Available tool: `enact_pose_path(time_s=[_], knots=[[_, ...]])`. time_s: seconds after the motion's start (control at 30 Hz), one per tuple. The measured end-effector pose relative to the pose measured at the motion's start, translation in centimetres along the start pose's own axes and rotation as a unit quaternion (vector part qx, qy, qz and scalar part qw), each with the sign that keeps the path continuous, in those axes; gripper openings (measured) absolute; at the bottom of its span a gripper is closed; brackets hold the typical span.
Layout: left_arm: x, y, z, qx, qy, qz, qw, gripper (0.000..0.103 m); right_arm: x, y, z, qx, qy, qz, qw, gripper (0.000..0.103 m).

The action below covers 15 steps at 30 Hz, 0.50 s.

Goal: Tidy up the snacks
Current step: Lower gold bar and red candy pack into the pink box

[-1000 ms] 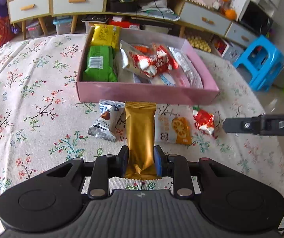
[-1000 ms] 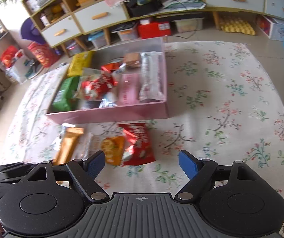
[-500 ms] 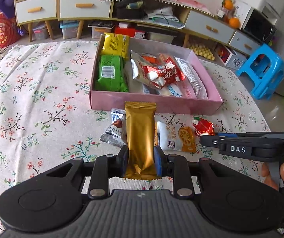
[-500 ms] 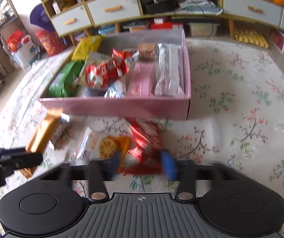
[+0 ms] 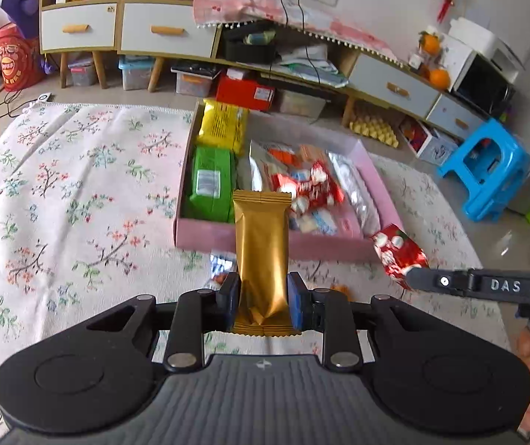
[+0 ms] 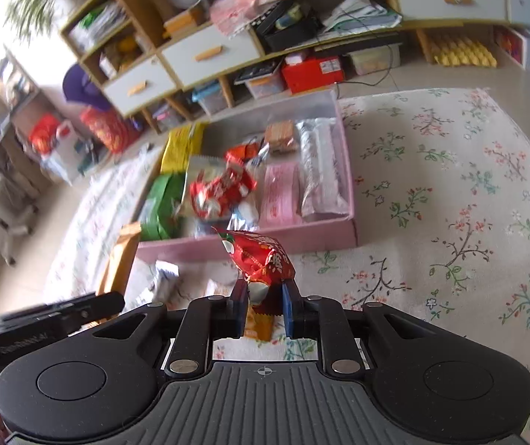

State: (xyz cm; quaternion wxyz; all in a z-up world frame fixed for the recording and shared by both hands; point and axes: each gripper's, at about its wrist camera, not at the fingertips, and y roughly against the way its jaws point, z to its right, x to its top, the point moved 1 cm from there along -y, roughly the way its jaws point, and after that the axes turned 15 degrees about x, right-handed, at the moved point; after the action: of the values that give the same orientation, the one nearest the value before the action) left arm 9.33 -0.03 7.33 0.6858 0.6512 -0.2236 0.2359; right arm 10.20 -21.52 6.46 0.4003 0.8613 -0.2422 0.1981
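My left gripper is shut on a long gold snack bar and holds it above the floral cloth, in front of the pink box. My right gripper is shut on a red snack packet, lifted off the cloth just before the pink box. The red packet also shows in the left wrist view, and the gold bar in the right wrist view. The box holds yellow, green, red and silver packets.
An orange-and-white packet and a small silver packet lie on the cloth in front of the box. A low cabinet with drawers stands behind the table. A blue stool stands at the right.
My right gripper closed on the red packet and lifted it off the cloth. My left gripper raised the gold bar and moved it toward the pink box.
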Motion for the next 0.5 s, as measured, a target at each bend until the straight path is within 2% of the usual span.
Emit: enact_pose_path(time_s=[0.2, 0.33, 0.5], knots=[[3.0, -1.4, 0.1, -0.001, 0.010, 0.026, 0.9996, 0.025, 1.6, 0.3, 0.7, 0.001, -0.020, 0.018, 1.000, 0.018], [4.8, -3.7, 0.3, -0.018, 0.033, 0.024, 0.9990, 0.025, 2.7, -0.1, 0.4, 0.008, -0.018, 0.025, 0.999, 0.018], [5.6, -6.2, 0.9, -0.022, 0.036, 0.016, 0.9990, 0.025, 3.8, -0.7, 0.5, 0.014, -0.022, 0.031, 0.999, 0.018]])
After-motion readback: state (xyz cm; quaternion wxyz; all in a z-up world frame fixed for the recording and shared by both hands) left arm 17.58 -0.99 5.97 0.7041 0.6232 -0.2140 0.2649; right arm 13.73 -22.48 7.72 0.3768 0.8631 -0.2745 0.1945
